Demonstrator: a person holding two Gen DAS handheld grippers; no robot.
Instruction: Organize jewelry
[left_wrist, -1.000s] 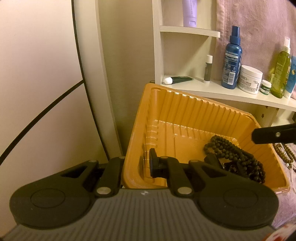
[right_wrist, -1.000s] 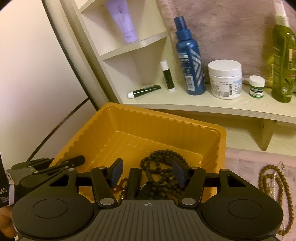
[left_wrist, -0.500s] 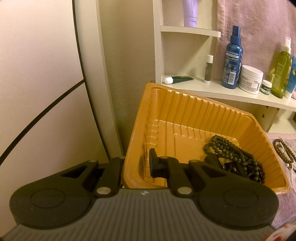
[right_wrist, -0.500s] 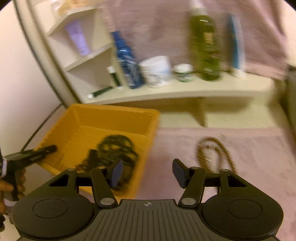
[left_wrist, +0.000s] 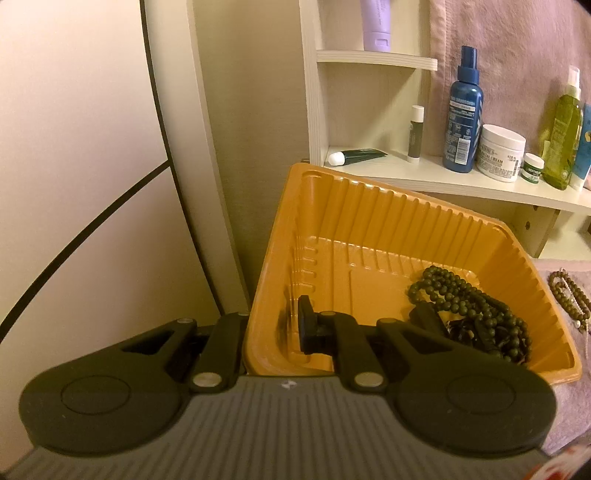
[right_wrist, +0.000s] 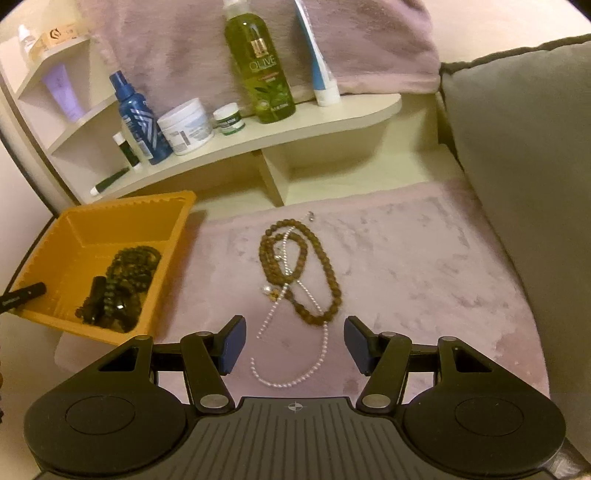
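Observation:
An orange plastic tray (left_wrist: 369, 221) (right_wrist: 110, 218) stands at the left of the pink mat. Dark green bead necklaces (left_wrist: 472, 306) (right_wrist: 125, 280) lie in it. My left gripper (left_wrist: 273, 328) is shut on the tray's near wall, one finger inside and one outside. A brown bead necklace (right_wrist: 314, 266) and a white pearl necklace (right_wrist: 295, 332) lie tangled on the mat. My right gripper (right_wrist: 293, 343) is open and empty, just above the pearl necklace's near loop.
A cream shelf (right_wrist: 258, 136) behind holds a blue spray bottle (right_wrist: 140, 114), a white cream jar (right_wrist: 186, 125), a green olive bottle (right_wrist: 262, 62) and tubes. A grey cushion (right_wrist: 524, 147) bounds the mat (right_wrist: 424, 266) on the right.
My right gripper has left the tray and swung right over the mat to the necklaces. My left gripper still holds the tray wall and has not moved.

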